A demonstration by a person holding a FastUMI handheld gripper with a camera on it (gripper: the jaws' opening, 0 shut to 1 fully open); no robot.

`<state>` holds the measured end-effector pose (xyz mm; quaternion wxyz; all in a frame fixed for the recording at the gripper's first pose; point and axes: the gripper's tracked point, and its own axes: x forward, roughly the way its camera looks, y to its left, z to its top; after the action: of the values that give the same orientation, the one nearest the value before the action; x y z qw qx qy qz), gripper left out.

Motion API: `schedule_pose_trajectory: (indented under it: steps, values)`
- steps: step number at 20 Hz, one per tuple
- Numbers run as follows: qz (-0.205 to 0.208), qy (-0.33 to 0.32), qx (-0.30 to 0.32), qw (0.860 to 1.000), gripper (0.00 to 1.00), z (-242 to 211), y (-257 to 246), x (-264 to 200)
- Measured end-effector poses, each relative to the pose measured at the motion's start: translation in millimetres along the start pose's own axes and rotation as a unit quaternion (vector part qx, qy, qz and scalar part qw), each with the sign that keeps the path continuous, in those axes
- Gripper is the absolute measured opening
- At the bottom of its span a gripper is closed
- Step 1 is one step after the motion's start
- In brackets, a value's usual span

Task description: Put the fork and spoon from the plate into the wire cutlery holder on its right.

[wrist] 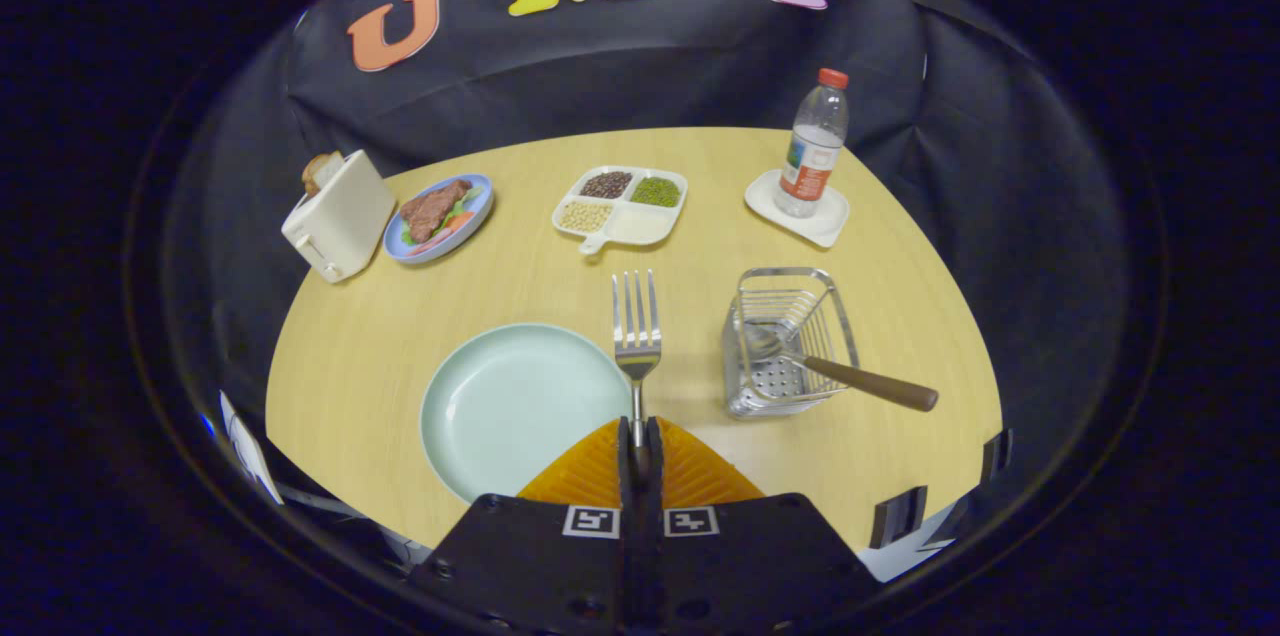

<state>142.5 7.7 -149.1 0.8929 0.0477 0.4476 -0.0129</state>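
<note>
My gripper (639,438) is shut on the handle of a steel fork (637,331), whose tines point forward past the right rim of the plate. The pale green plate (500,406) lies just ahead of my left finger and holds nothing. The wire cutlery holder (790,341) stands on the table to the right of the fork. A spoon with a brown handle (870,384) rests in the holder, bowl down inside, handle leaning out over the right rim.
Beyond the plate sit a white toaster (340,214) with bread, a blue plate of food (440,216), a white divided tray of beans and grains (622,204) and a water bottle (812,148) on a white coaster. The round wooden table (700,256) ends near the holder's right side.
</note>
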Motion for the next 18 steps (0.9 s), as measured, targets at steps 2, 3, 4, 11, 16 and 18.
schedule_pose_trajectory:
  steps: [2,3,4,11,16,18]
  values:
    - [-0.009,-0.005,0.013,1.0,0.01,4,-23,-6]
    - [-0.013,-0.007,0.019,1.0,0.01,6,-34,-8]
    - [-0.015,-0.008,0.024,1.0,0.01,7,-40,-10]
    - [-0.012,-0.003,0.045,0.999,0.01,21,-62,-12]
    - [-0.008,0.016,0.053,0.998,0.01,21,-69,0]
    - [-0.009,0.021,0.047,0.999,0.01,19,-69,4]
